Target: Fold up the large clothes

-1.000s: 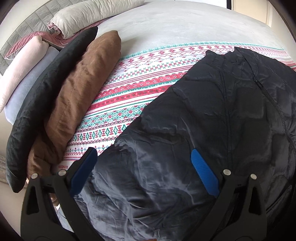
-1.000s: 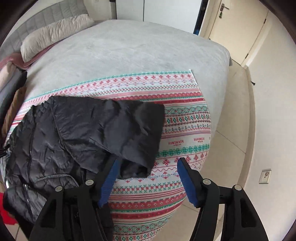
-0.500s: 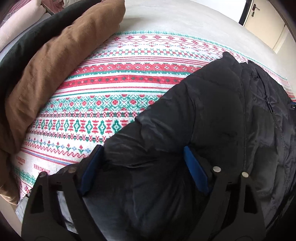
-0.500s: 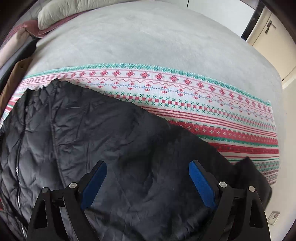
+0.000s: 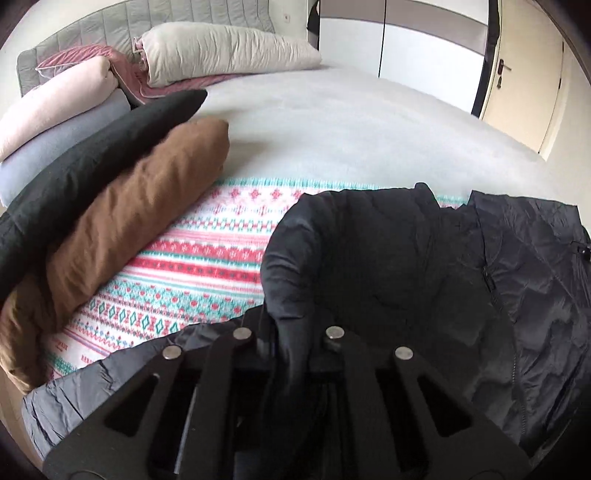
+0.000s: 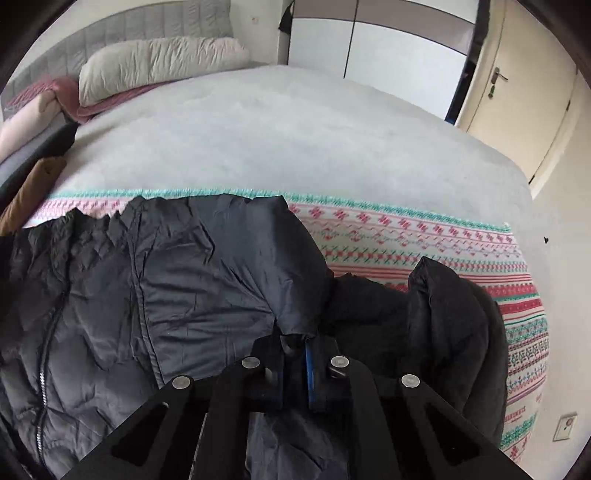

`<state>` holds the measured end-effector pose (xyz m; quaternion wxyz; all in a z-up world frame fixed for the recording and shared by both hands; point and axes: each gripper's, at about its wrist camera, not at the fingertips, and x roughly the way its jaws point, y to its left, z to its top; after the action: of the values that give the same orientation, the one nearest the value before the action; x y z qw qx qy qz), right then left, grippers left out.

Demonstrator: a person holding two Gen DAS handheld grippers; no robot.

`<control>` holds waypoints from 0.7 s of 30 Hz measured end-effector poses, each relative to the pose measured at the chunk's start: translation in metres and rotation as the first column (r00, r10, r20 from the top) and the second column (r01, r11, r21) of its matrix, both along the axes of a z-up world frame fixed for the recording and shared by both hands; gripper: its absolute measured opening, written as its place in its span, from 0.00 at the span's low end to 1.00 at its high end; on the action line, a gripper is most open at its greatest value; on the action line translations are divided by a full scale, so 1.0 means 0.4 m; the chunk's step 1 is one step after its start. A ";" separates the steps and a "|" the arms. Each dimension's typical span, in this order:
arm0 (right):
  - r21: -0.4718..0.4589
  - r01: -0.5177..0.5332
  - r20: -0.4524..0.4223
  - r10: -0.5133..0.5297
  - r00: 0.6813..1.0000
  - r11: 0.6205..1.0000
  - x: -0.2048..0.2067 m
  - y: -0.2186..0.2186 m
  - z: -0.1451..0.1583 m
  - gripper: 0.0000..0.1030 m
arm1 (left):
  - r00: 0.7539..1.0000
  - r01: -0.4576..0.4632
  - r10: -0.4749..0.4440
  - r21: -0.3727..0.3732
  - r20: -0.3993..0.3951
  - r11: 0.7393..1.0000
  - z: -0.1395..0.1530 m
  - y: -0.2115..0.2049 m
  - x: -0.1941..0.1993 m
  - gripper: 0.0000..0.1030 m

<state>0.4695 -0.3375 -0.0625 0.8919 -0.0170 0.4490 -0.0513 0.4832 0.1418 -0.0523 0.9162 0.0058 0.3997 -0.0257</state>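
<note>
Nearest, the left gripper point(image 5: 291, 341) and right gripper point(image 6: 295, 365) each pinch a bunched fold of the black puffer jacket point(image 6: 177, 295), which lies on the patterned blanket point(image 6: 424, 240); its edge lettering is unreadable

- Left wrist view: sits low and close behind the left gripper point(image 5: 288, 332), over the dark quilted puffer jacket point(image 5: 406, 266), facing up the grey-covered bed point(image 5: 332, 122) toward the grey padded headboard point(image 5: 147, 22).
- Right wrist view: same low, close stance behind the right gripper point(image 6: 295, 354), set further toward the cream door point(image 6: 517, 92), facing the same way.
- Shared ground: jacket point(image 6: 184, 277), red-and-teal patterned blanket point(image 5: 192, 266) point(image 6: 424, 236), long cream pillow point(image 5: 221, 48) point(image 6: 159, 59), brown folded cloth point(image 5: 122, 229) point(image 6: 33, 184), door point(image 5: 524, 85).
</note>
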 end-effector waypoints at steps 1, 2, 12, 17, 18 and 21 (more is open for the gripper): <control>-0.022 0.012 0.022 -0.012 1.000 1.000 0.004 -0.003 0.017 0.07 | 0.999 -0.007 0.006 0.012 0.033 1.000 0.023 -0.011 0.014 0.11; -0.052 0.028 0.046 -0.025 0.999 0.998 0.010 -0.003 0.031 0.07 | 0.998 -0.013 0.011 0.030 0.066 0.999 0.041 -0.025 0.028 0.11; 0.056 0.066 0.034 -0.068 0.997 0.996 0.036 -0.022 0.067 0.63 | 0.998 -0.056 0.055 -0.016 -0.033 0.998 0.048 -0.057 0.101 0.74; 0.124 -0.075 -0.113 0.089 0.990 0.990 -0.055 -0.005 0.108 0.66 | 0.971 0.059 -0.080 -0.099 -0.226 0.993 0.040 -0.066 -0.016 0.74; 0.133 -0.081 -0.145 0.100 0.984 0.988 -0.082 0.000 0.114 0.66 | 0.964 0.075 -0.101 -0.114 -0.246 0.991 0.046 -0.063 -0.050 0.74; 0.187 -0.084 -0.218 0.125 0.968 0.979 -0.170 -0.001 0.137 0.67 | 0.950 0.115 -0.149 -0.135 -0.275 0.984 0.074 -0.052 -0.157 0.74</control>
<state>0.4017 -0.3379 -0.0079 0.8337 0.0326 0.5499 0.0381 0.4206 0.1209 -0.0227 0.8444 -0.0250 0.5235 -0.1111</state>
